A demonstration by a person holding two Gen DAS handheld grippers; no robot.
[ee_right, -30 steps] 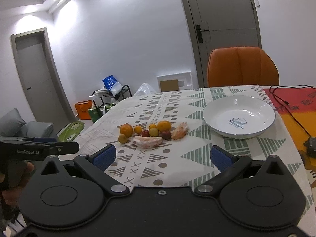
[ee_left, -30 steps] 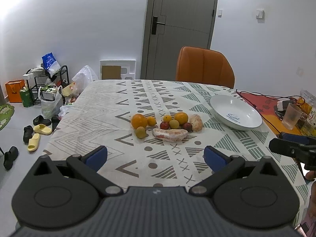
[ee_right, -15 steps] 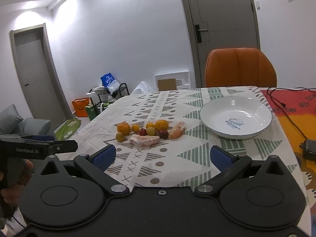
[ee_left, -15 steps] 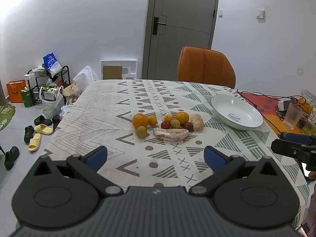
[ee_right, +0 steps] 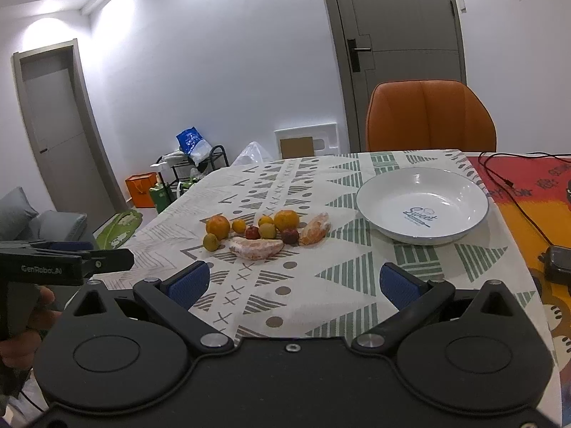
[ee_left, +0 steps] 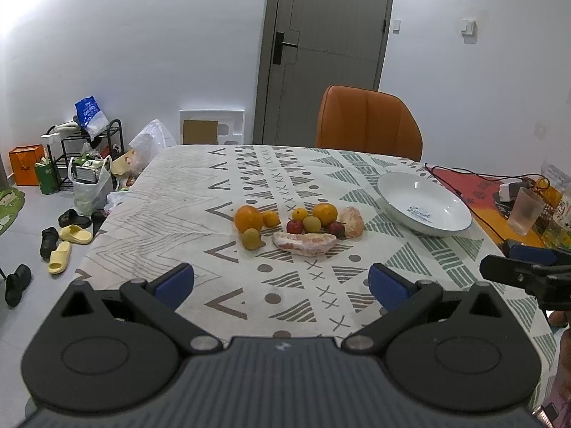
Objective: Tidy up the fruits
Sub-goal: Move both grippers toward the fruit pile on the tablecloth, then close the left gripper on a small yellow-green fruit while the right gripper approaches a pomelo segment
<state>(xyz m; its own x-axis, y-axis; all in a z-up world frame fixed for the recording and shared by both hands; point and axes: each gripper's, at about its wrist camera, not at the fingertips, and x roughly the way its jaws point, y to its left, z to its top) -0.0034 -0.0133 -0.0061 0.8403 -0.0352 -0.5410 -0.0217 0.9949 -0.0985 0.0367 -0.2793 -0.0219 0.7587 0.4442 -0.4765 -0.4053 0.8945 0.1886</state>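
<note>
Fruits point(ee_left: 298, 226) in both views; sofa point(ee_right: 21, 219) only from right wrist.

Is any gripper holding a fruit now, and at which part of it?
Nothing is held. The left gripper and right gripper are both open and short of the fruits, which lie on the tablecloth.

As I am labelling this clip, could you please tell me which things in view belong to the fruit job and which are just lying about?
Belong to the job:
- fruit pile on the tablecloth
- empty white bowl
- left gripper and right gripper, both open

Just lying about:
- orange chair
- plastic cup
- black cable
- slippers on the floor
</note>
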